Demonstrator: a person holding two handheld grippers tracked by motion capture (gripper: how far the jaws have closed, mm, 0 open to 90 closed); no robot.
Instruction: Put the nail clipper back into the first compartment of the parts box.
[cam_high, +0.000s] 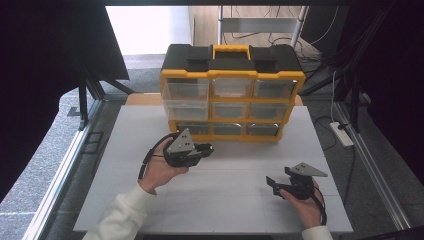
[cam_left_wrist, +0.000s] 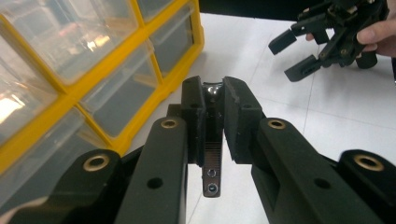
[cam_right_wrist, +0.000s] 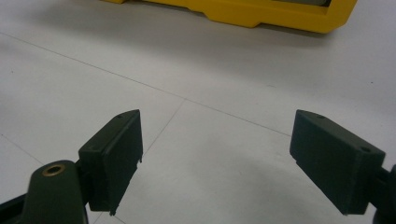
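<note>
Two grippers were in use at the table. The left gripper (cam_left_wrist: 214, 100) was clamped on a small metal tool (cam_left_wrist: 212, 154), a narrow toothed strip with two screws at its lower end and a shiny rounded head between the pads. In the high view the left gripper (cam_high: 206, 149) sat near the table's centre, pointing toward 3 o'clock, and the tool itself was too small to tell there. The left gripper view alone gave this detail of the held item.

The right gripper (cam_right_wrist: 217, 163) stood with its jaws wide apart and nothing between them, over bare white table (cam_right_wrist: 201, 60). In the high view it (cam_high: 272, 184) lay at 5 o'clock, pointing toward 9 o'clock, well apart from the left gripper. The left gripper view showed it from the front at 1 o'clock (cam_left_wrist: 299, 56).

The yellow drawer organiser (cam_high: 232, 97) stood at 12 o'clock on the table; only the high view showed its black lid and yellow handle (cam_high: 231, 50). The left gripper view gave its clear drawers (cam_left_wrist: 70, 37) close at 10 o'clock.
</note>
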